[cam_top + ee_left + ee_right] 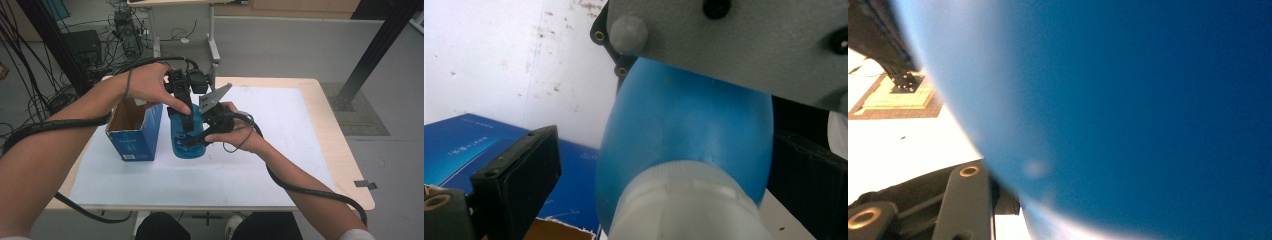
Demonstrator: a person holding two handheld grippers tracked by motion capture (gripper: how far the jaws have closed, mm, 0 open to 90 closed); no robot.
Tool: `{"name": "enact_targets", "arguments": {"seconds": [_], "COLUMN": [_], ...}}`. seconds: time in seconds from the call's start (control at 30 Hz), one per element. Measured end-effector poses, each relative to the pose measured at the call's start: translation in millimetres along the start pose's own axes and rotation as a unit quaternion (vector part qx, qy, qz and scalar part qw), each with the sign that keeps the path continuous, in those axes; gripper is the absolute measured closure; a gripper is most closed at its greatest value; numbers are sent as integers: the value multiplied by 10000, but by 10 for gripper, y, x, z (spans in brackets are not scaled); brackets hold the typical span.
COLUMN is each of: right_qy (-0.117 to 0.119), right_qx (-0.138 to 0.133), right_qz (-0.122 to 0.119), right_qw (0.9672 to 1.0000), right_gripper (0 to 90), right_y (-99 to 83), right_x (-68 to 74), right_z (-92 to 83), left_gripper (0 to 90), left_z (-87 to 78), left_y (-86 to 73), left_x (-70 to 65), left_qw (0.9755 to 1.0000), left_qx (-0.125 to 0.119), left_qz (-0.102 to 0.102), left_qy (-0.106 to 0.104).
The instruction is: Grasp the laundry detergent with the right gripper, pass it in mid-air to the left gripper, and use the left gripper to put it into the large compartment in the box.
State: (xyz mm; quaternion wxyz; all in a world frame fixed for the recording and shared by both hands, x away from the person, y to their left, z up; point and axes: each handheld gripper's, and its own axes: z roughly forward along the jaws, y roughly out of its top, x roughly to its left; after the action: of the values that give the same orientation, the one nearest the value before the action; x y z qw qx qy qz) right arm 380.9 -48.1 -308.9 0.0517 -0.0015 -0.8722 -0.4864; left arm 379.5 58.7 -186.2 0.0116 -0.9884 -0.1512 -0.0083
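Note:
A translucent blue bottle (186, 146) stands on the white mat, just right of an open blue cardboard box (134, 135). My right gripper (199, 138) reaches in from the right and is shut on the bottle's body (1148, 100), which crowds its view; one black jaw lies along the bottle's side. My left gripper (188, 121) comes down from above over the bottle's top. In the left gripper view its jaws stand either side of the white cap (689, 205), open, with a gap between the left jaw and the cap. The right gripper's grey plate (749, 45) hangs above the bottle (684, 120).
The white mat (280, 130) covers most of the wooden table (345, 155). The box (474, 145) stands close to the bottle's left side with its top flaps open. Cables and equipment lie on the floor beyond the table's far left, and a black post stands at the far right.

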Motion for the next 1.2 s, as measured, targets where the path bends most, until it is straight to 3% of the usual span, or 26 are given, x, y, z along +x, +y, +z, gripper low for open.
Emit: {"name": "enact_targets", "arguments": {"seconds": [0.03, 1.2], "right_qy": [-42, -23], "right_qx": [-96, -116], "right_qz": [-164, -163], "right_qw": [9998, 9998], "right_gripper": [433, 434], "right_y": [3, -3], "right_x": [-25, -43], "right_z": [11, -23], "left_gripper": [51, 52], "left_z": [3, -18], "left_y": [0, 43], "left_x": [-2, -5], "left_qw": [10000, 10000], "left_qx": [3, -1], "left_qz": [-12, 50], "left_qy": [-15, 33]}}
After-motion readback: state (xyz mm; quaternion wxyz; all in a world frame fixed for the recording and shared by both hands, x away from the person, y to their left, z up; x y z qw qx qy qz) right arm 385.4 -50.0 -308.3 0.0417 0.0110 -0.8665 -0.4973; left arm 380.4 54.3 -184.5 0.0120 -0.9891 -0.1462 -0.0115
